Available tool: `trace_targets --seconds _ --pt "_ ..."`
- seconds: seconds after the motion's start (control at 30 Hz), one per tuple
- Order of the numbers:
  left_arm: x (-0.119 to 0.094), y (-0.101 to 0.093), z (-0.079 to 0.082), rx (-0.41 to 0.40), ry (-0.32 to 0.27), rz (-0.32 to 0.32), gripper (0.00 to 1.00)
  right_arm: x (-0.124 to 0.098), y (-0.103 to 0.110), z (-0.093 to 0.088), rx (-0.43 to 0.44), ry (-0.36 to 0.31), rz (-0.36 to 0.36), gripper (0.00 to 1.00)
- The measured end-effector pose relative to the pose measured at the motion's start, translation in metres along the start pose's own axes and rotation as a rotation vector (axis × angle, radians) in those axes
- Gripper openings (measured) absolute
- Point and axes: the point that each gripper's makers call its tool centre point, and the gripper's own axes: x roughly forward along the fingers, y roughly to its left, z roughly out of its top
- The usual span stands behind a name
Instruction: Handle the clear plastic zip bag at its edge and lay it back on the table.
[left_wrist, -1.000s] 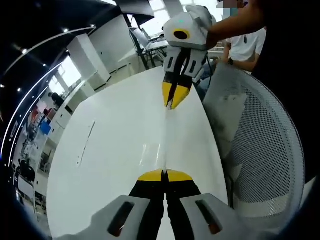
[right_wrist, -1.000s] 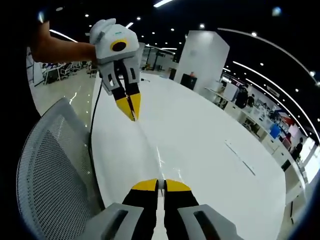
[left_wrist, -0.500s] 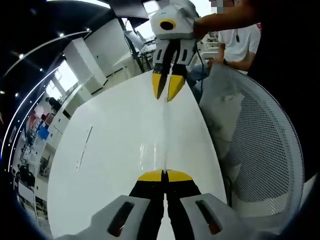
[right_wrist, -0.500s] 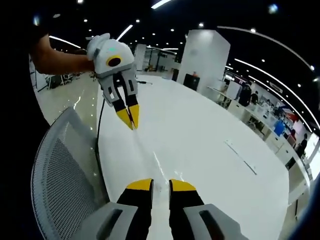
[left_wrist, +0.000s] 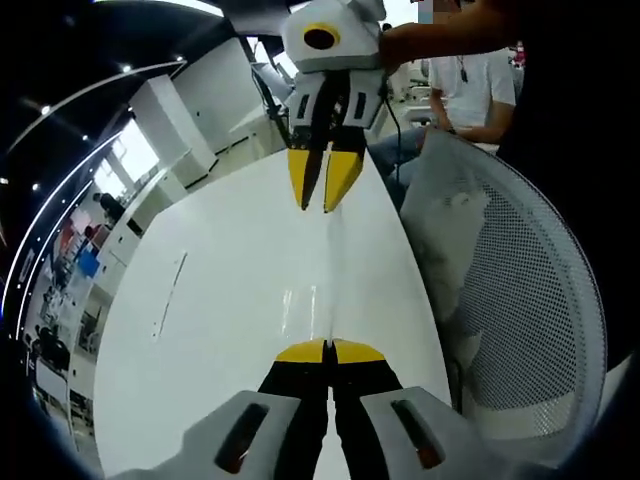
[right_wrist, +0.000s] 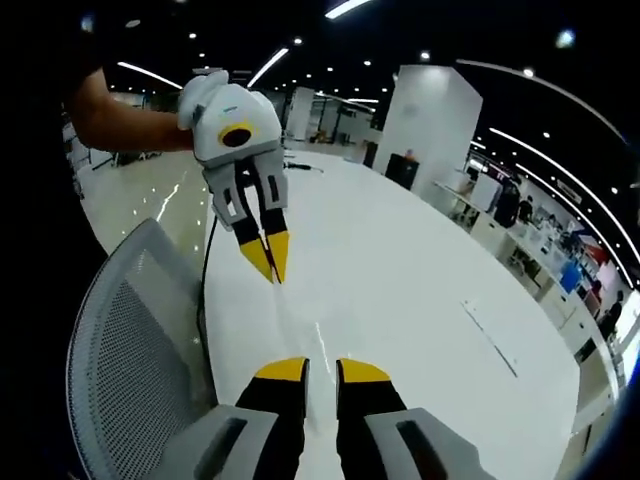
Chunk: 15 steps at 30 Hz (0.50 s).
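The clear zip bag (left_wrist: 322, 300) shows as a faint glossy strip running up from my left gripper (left_wrist: 329, 344), whose yellow-tipped jaws are shut on its near edge. Over the long white table (left_wrist: 220, 300), my right gripper (left_wrist: 318, 206) hangs at the bag's far end, jaws apart and just off it. In the right gripper view my right gripper (right_wrist: 321, 368) stands open at the bottom with a bare gap between its jaws. Ahead of it the left gripper (right_wrist: 272, 278) points down, shut on the barely visible bag (right_wrist: 300, 322). A hand holds each gripper.
A grey mesh chair back (left_wrist: 520, 300) stands close along the table's edge, also seen as the chair (right_wrist: 130, 350). A black cable (right_wrist: 204, 290) hangs off that edge. A person in a white shirt (left_wrist: 485, 85) sits beyond the table. A thin slot (left_wrist: 170, 290) marks the tabletop.
My right gripper has opened and let go of the bag's far edge, then lifted slightly. The left gripper stays shut on its edge.
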Motion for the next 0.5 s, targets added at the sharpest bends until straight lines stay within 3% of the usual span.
trace_targets --seconds 0.5 --pt "0.002 0.001 0.006 -0.017 -0.015 0.002 0.0 0.022 0.014 -0.008 0.023 0.017 0.063 0.06"
